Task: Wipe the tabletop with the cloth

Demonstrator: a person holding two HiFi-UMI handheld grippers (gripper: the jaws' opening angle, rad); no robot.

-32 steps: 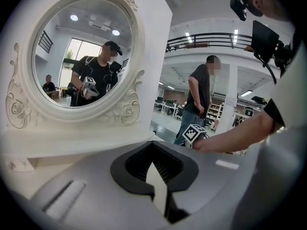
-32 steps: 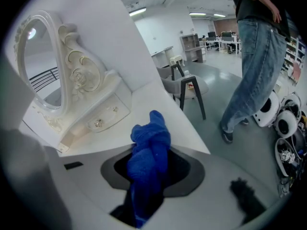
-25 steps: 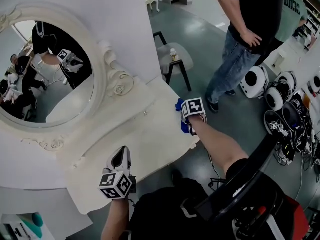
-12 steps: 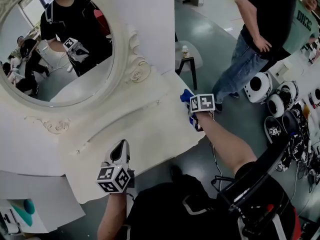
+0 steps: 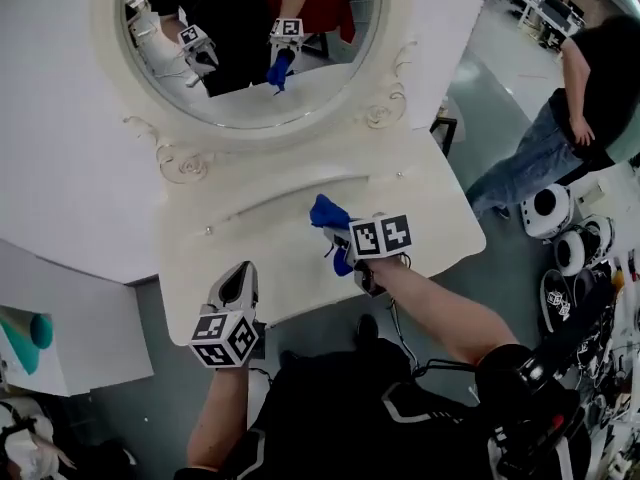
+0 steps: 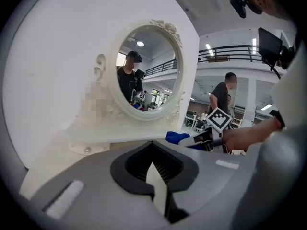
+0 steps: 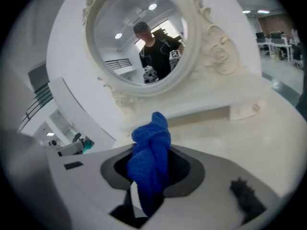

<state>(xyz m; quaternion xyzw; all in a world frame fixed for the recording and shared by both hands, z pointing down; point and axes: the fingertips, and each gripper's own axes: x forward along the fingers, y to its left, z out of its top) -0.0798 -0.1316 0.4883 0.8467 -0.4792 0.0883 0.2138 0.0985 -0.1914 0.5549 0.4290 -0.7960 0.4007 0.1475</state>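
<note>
Cloth (image 5: 328, 212), blue and bunched, head view: it sits in the jaws of the right gripper (image 5: 340, 236), over the middle of the white desk (image 5: 435, 218). Part of it stands up past the jaw tips toward the oval mirror (image 5: 250, 68) and part hangs below them. The left gripper (image 5: 238, 290) is at the desk's near edge, well apart from the cloth.

Left gripper view: the jaws of the left gripper (image 6: 158, 188) are together with nothing between them. The cloth (image 6: 176, 137) shows beyond them to the right, above the desk (image 6: 110, 135) and at the tip of the right gripper (image 6: 207, 138).

Right gripper view: the jaws of the right gripper (image 7: 143, 200) are clamped on the cloth (image 7: 151, 159). It fills the gap between them and rises in a twisted knot above the jaw tips. The desk (image 7: 249, 138) lies beyond, with the mirror (image 7: 139, 42) behind it.
</note>
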